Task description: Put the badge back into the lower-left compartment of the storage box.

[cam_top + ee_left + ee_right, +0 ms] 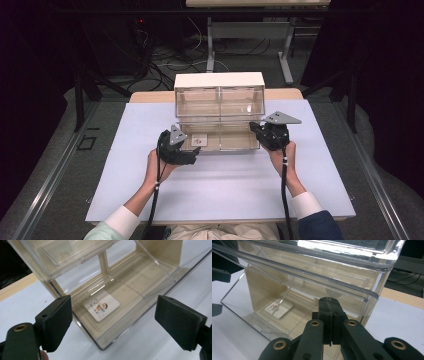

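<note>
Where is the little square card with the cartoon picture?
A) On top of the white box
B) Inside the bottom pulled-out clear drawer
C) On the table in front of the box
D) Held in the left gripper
B: the small square cartoon card lies flat on the floor of the open clear plastic drawer, ahead of the open left gripper, untouched.

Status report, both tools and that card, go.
Left tool open, facing the drawer. Right tool shut, empty, at drawer's right side. Card flat inside. Nothing blocking.
</note>
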### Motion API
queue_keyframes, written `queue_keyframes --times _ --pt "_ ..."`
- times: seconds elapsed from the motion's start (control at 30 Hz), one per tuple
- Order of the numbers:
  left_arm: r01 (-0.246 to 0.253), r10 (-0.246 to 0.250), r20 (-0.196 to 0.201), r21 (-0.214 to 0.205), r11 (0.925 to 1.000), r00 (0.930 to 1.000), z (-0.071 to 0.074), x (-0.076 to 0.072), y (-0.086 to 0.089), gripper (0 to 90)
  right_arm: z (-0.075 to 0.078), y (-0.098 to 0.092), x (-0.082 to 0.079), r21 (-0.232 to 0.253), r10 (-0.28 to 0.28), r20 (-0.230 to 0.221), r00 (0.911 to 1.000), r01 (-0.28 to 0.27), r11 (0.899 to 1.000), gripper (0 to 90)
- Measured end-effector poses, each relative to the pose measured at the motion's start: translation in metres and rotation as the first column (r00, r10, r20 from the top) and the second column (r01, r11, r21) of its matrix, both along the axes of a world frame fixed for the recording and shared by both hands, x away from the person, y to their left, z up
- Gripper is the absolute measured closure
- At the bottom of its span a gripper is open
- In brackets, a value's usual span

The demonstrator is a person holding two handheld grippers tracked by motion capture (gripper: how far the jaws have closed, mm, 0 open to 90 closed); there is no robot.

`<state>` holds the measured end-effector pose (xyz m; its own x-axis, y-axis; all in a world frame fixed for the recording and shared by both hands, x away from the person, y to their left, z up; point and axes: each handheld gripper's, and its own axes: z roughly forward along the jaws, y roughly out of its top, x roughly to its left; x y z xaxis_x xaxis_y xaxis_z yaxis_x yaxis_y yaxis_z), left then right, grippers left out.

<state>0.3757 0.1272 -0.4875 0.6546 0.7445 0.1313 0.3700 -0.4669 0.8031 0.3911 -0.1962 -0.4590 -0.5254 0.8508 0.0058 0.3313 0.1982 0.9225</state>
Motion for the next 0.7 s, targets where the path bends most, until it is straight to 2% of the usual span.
queue_keyframes --times 0.1,0.33,0.7 --pt "0.002 -0.002 -0.008 0.008 1.0000 1.0000 0.001 -0.005 0.005 11.3 0.000 0.000 0.000 0.000 -0.002 -0.002 1.0000 0.002 1.000 90.0" --pt "-0.002 0.002 -0.029 -0.003 1.0000 0.9996 -0.001 -0.014 0.012 7.5 0.001 0.000 0.000 0.000 0.000 -0.008 1.0000 0.000 1.000 90.0" --pt "0.004 -0.003 -0.055 0.017 0.9998 0.9985 -0.009 -0.033 0.028 3.4 0.001 0.000 0.000 0.003 -0.003 -0.009 1.0000 0.003 1.000 90.0"
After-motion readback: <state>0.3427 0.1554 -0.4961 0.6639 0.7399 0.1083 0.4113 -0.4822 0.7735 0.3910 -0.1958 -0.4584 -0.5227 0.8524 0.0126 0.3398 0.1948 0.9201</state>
